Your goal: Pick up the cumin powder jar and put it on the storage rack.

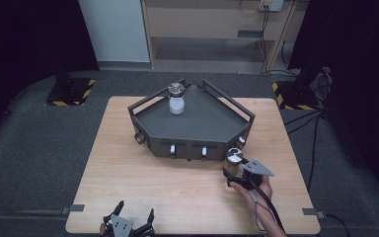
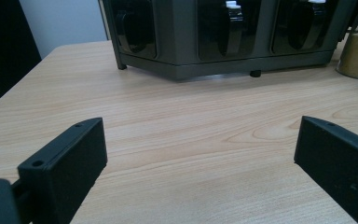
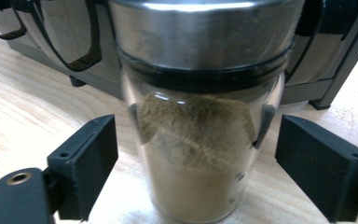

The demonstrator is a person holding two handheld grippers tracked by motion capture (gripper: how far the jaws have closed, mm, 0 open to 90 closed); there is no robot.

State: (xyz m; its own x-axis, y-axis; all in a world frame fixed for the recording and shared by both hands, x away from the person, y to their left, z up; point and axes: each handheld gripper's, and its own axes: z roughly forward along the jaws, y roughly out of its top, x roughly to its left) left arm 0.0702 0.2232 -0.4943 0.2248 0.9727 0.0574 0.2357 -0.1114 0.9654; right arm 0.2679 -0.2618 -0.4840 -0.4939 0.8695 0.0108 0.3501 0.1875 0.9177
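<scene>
The right gripper has its jaws wide on either side of the spice jar, with a gap on each side and no grip. The jar stands on the table just beside the rack's front right corner. The left gripper sits open and empty at the near edge, bare wood ahead

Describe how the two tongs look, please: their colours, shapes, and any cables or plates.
Each of the tongs has two black, blocky jaws with small screw holes. The right tongs carry a grey three-cornered plate on top, and a black cable trails back from them. The left tongs also bear a grey plate. No sleeve is visible on the right hand.
</scene>
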